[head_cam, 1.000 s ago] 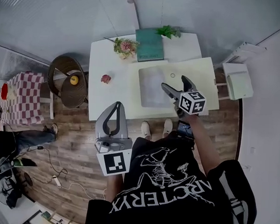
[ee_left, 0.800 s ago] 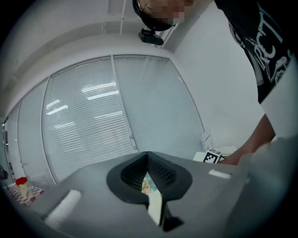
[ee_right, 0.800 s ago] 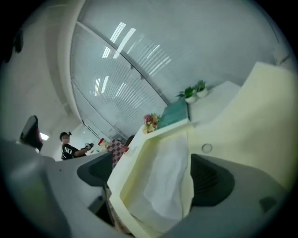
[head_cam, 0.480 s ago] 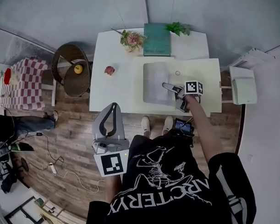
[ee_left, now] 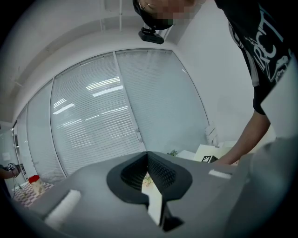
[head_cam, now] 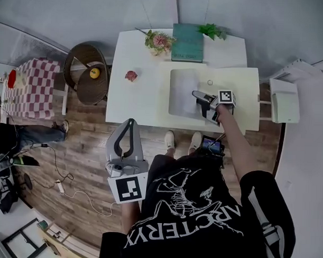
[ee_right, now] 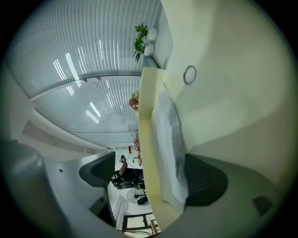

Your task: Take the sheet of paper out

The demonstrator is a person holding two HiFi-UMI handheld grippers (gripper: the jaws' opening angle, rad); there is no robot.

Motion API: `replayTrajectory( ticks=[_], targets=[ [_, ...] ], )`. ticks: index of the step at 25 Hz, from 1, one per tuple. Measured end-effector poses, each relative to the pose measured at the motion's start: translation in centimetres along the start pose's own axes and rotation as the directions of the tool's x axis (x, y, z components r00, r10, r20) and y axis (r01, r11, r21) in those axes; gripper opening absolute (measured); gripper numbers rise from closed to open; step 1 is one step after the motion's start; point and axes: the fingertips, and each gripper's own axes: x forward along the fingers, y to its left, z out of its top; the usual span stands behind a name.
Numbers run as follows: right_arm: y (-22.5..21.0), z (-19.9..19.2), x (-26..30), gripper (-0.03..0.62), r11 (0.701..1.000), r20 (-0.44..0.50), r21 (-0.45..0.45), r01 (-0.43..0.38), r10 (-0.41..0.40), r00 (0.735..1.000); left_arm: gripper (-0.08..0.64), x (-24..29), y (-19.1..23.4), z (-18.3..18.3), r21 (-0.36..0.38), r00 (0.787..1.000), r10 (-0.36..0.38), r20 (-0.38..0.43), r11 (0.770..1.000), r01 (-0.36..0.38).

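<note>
A pale translucent sheet (head_cam: pixel 183 92) lies on a cream mat (head_cam: pixel 242 89) on the white table (head_cam: pixel 133 101). My right gripper (head_cam: pixel 200 99) is low over the sheet's right edge and points left. In the right gripper view its jaws stand wide apart, and the sheet (ee_right: pixel 167 135) and the mat's edge (ee_right: pixel 148 139) run between them; this gripper (ee_right: pixel 153 176) is open and grips nothing. My left gripper (head_cam: pixel 130 122) is held off the table, near my body. In the left gripper view its pads (ee_left: pixel 153 168) meet with nothing between them.
A small metal ring (head_cam: pixel 209 82) lies on the mat beside the sheet. A green book (head_cam: pixel 187 42), a plant (head_cam: pixel 212 31), flowers (head_cam: pixel 158 41) and a small pink thing (head_cam: pixel 131 75) stand on the table's far side. A wicker chair (head_cam: pixel 92 76) is left, a white unit (head_cam: pixel 285 101) right.
My right gripper has come down and leftward onto the sheet's right edge. The left gripper has stayed near my body, shut.
</note>
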Motion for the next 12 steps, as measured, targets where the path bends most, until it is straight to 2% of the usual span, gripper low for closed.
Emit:
replayTrajectory(
  ticks=[5, 7, 8, 9, 10, 12],
  targets=[
    [0.4, -0.1, 2.3, 0.479, 0.998, -0.049, 0.04, -0.04, 0.042, 0.998, 0.011, -0.5, 0.2, -0.2, 0.01, 1.0, 0.003, -0.018, 1.0, -0.003],
    [0.3, -0.3, 3.1, 0.467, 0.999, -0.076, 0.038, -0.002, 0.004, 0.997, 0.011, -0.7, 0.3, -0.2, 0.01, 1.0, 0.01, -0.016, 1.0, -0.01],
    [-0.3, -0.2, 3.3, 0.414, 0.999, -0.077, 0.027, 0.047, -0.045, 0.996, 0.011, -0.8, 0.4, -0.3, 0.007, 1.0, 0.015, -0.017, 1.0, -0.015],
    [-1.0, -0.1, 3.4, 0.229, 0.994, -0.07, 0.01, 0.108, -0.107, 0.992, 0.011, -1.0, 0.5, -0.4, 0.003, 1.0, 0.02, -0.021, 1.0, -0.02],
    [-1.9, 0.0, 3.5, 0.075, 0.987, -0.06, -0.007, 0.16, -0.16, 0.985, 0.011, -1.1, 0.6, -0.6, 0.0, 0.999, 0.025, -0.027, 1.0, -0.025],
    [-2.8, 0.0, 3.7, 0.087, 0.983, -0.047, -0.015, 0.182, -0.182, 0.982, 0.011, -1.4, 0.9, -0.9, -0.005, 0.999, 0.035, -0.036, 0.999, -0.035]
  ],
)
